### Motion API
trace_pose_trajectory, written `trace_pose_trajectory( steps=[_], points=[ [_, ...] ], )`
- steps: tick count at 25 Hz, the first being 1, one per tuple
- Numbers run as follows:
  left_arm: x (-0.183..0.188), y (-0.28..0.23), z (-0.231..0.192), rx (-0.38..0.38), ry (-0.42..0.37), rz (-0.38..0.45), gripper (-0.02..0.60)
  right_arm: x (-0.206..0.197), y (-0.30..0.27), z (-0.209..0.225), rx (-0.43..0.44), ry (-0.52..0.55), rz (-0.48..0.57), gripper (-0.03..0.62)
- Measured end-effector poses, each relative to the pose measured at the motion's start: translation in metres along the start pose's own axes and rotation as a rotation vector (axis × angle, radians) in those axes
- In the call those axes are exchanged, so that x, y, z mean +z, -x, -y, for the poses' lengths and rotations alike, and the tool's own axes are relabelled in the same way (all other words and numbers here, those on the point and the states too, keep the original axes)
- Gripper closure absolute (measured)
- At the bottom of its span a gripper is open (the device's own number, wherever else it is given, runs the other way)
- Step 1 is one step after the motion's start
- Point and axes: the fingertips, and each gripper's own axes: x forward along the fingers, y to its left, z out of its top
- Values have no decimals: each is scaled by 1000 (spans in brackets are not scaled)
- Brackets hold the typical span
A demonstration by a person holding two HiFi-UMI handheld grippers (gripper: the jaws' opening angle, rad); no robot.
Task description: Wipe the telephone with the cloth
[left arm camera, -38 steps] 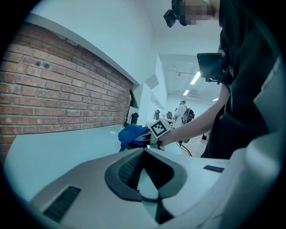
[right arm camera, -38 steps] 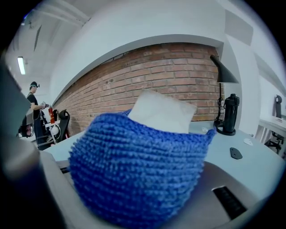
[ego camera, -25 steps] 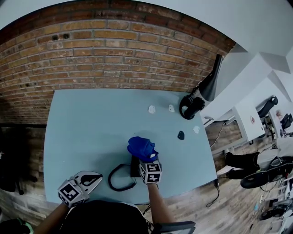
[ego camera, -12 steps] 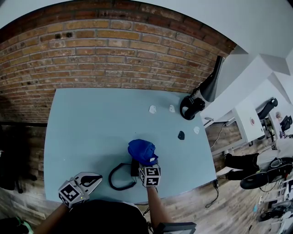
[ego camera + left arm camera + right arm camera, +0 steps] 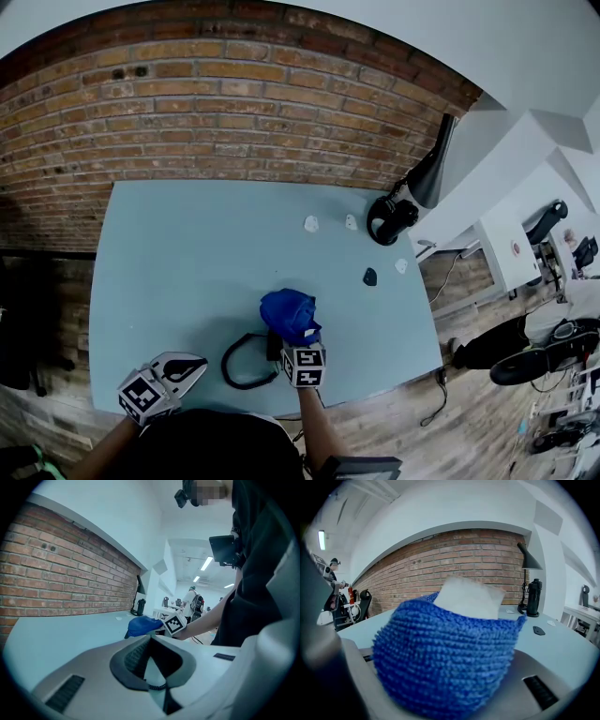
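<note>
**Workstation check: cloth on telephone, right gripper engaged**

Surface: a light blue table (image 5: pixel 187 244) set against a brick wall (image 5: pixel 234 112). A black desk lamp (image 5: pixel 427 173) stands at the far right corner. Small white pieces (image 5: pixel 310 224) and one small black piece (image 5: pixel 370 277) lie on the far right part of the top, well apart from the work area.

Telephone (image 5: pixel 274 346): dark, near the front edge at mid-table and mostly covered. Its black cord (image 5: pixel 239 367) loops out to the left.

Cloth (image 5: pixel 289 314): blue and nubby, bunched on top of the telephone. In the right gripper view it fills the space between the jaws, with a pale patch showing above it.

Right gripper (image 5: pixel 300 342): jaws clamped on the cloth, holding it down on the telephone.

Left gripper (image 5: pixel 187 367): at the near left edge of the table, well apart from the telephone. Its jaws are drawn together with nothing between them.
</note>
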Motion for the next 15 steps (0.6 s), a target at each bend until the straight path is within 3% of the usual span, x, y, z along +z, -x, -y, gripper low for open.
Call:
trace_pose_trajectory(
  steps=[15],
  points=[
    [3, -4, -4, 0, -8, 11, 560, -19, 15, -9, -9, -16, -11, 465]
  ],
)
